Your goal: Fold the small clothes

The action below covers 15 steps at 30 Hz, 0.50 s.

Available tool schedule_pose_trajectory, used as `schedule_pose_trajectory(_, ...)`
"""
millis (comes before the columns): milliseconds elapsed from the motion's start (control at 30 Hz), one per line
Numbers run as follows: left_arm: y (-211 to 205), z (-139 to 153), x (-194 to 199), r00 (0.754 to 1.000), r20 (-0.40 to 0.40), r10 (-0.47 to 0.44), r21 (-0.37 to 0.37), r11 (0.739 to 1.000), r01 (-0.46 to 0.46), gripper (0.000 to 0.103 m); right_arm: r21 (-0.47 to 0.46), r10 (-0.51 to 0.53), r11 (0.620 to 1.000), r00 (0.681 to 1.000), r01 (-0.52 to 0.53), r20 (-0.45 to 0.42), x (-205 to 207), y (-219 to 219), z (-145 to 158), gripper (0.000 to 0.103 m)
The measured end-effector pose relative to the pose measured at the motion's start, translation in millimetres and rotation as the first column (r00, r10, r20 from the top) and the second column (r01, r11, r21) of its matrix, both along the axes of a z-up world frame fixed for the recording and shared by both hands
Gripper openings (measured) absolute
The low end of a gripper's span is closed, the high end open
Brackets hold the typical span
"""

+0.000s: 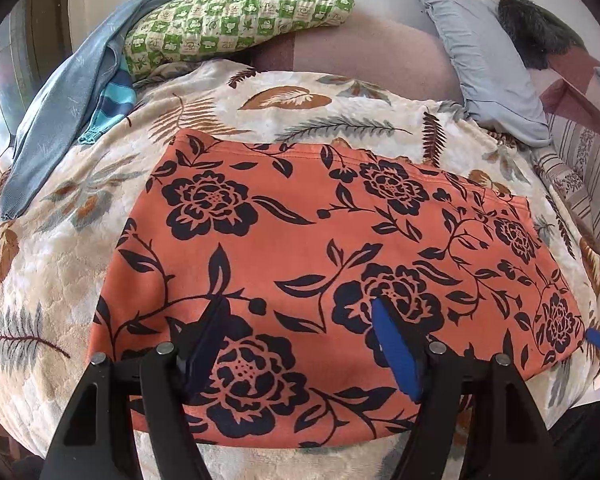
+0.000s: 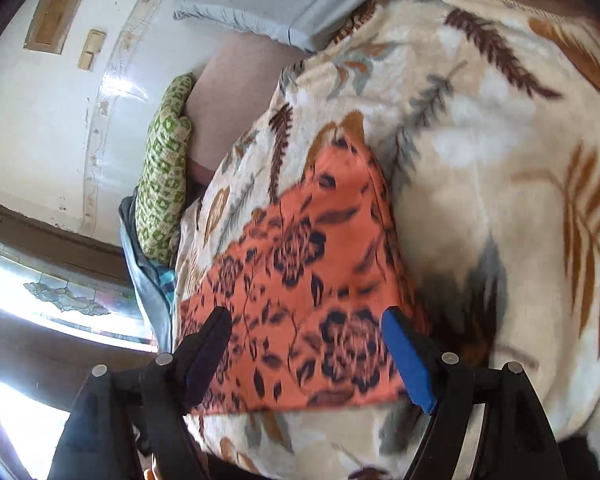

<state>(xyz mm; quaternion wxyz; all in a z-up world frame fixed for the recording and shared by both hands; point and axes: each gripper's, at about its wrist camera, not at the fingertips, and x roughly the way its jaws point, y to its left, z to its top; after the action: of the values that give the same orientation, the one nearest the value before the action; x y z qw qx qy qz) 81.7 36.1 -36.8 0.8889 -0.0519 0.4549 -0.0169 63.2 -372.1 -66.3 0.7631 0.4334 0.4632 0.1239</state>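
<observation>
While the orange floral garment point(image 1: 340, 248) lies flat on the leaf-print blanket point(image 1: 60, 264), both grippers hang over it.
Left gripper point(image 1: 300, 320) gapes above the near edge, nothing pinched; right gripper point(image 2: 306, 332), jaws spread wide, over the garment's right end.

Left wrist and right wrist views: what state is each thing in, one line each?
Orange floral garment: spread flat on the blanket, not gripped.
Left gripper: open, fingers over the garment's near part.
Right gripper: open, over the garment's edge, picture blurred.
Leaf-print blanket: laid out over the bed.
Blue clothes: in a loose unfolded heap.
Green checked pillow: lying on the heap.
Grey-blue pillow: propped at the far end.
</observation>
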Motion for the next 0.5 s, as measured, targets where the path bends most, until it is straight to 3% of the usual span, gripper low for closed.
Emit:
schedule_pose_trajectory(100, -9, 2, -4, 1.000, 0.001, -0.023, 0.010, 1.000, 0.023, 0.074, 0.047, -0.021, 0.999, 0.998, 0.025, -0.066, -21, 11, -33, 0.080)
schedule_pose_trajectory(200, -14, 5, -5, 1.000, 0.000, -0.032, 0.024, 0.999, 0.032, 0.074, 0.069, -0.089, 0.993, 0.991, 0.096, -0.102, -16, 9, -57, 0.080)
schedule_pose_trajectory(333, -17, 4, -4, 1.000, -0.003, -0.021, 0.033, 0.999, 0.021, 0.074, 0.053, -0.156, 0.986, 0.987, 0.158, -0.049, 1, -1, -52, 0.080)
schedule_pose_trajectory(400, -22, -8, 3, 0.998, -0.047, -0.029, 0.064, 0.997, 0.032, 0.074, 0.068, -0.175, 0.982, 0.983, 0.179, -0.054, 8, -6, -53, 0.080)
schedule_pose_trajectory(467, -29, -26, 10, 0.994, -0.103, -0.042, 0.121, 0.991, 0.054, 0.075, 0.017, -0.145, 0.989, 0.988, 0.146, -0.047, 17, -3, -54, 0.072)
schedule_pose_trajectory(500, -31, -25, 9, 0.996, -0.078, -0.041, 0.139, 0.989, 0.052, 0.076, 0.000, -0.141, 0.990, 0.988, 0.141, -0.060, 20, -2, -56, 0.069)
